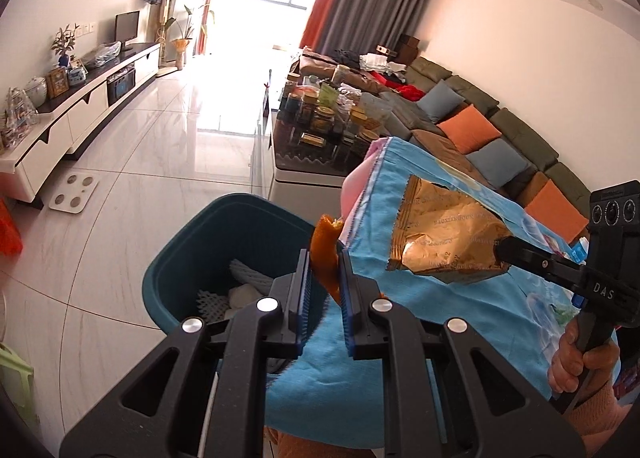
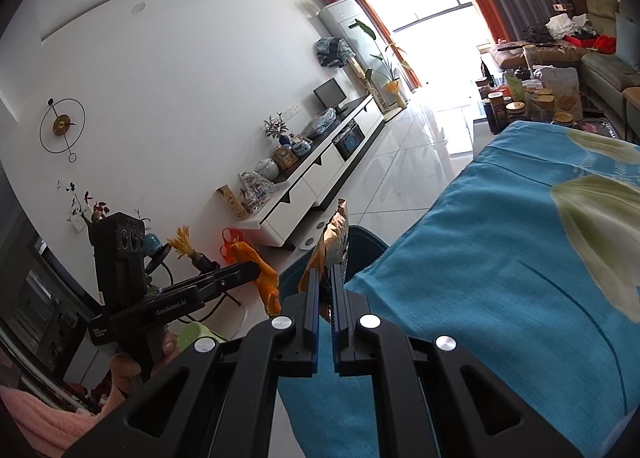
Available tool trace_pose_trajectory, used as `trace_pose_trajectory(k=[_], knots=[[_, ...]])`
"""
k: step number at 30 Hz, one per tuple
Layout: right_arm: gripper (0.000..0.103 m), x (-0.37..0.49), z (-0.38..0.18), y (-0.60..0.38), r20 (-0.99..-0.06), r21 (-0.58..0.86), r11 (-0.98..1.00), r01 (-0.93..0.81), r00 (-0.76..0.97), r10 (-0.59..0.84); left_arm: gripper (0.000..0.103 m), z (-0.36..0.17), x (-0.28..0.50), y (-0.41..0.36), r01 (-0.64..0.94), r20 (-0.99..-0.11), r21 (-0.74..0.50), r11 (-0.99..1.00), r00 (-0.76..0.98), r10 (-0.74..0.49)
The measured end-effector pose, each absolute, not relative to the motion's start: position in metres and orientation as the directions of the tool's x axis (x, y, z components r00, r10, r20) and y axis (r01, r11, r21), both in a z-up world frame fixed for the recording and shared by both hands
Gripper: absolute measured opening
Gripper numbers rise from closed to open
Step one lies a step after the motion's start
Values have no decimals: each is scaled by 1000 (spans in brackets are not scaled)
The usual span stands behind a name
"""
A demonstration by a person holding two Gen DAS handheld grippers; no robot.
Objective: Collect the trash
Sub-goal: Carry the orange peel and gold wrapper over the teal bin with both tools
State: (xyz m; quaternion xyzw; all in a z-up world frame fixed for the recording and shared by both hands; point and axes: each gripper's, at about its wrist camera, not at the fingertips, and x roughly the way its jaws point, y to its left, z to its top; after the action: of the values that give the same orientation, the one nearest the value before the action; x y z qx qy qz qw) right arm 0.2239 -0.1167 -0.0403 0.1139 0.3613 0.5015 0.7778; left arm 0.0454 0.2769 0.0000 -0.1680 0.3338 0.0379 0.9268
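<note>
My left gripper (image 1: 324,258) is shut on a piece of orange peel (image 1: 325,248) and holds it above the teal trash bin (image 1: 192,254). The bin holds white foam netting (image 1: 244,282). My right gripper (image 2: 327,278) is shut on a crumpled gold foil wrapper (image 2: 334,234), just above the edge of the blue cloth (image 2: 500,266). In the left wrist view the right gripper (image 1: 500,250) comes in from the right with the wrapper (image 1: 440,230) over the cloth (image 1: 400,290). In the right wrist view the left gripper (image 2: 256,270) holds the peel (image 2: 266,278) at lower left, beside the bin (image 2: 360,242).
A coffee table (image 1: 304,170) crowded with jars stands beyond the bin. A long green sofa (image 1: 500,126) with orange and blue cushions runs along the right wall. A white TV cabinet (image 1: 80,114) lines the left wall. A white scale (image 1: 74,192) lies on the tiled floor.
</note>
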Motion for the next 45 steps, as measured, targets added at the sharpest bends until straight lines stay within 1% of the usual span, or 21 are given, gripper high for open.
trace_pose_trajectory(k=[16, 45], knots=[[4, 228, -38, -79, -470, 521, 450, -726, 196, 861, 14, -13, 49, 294, -243, -657, -270, 932, 754, 6], [4, 224, -42, -37, -534, 494, 456, -741, 155, 831, 14, -39, 80, 308, -287, -704, -246, 926, 709, 33]])
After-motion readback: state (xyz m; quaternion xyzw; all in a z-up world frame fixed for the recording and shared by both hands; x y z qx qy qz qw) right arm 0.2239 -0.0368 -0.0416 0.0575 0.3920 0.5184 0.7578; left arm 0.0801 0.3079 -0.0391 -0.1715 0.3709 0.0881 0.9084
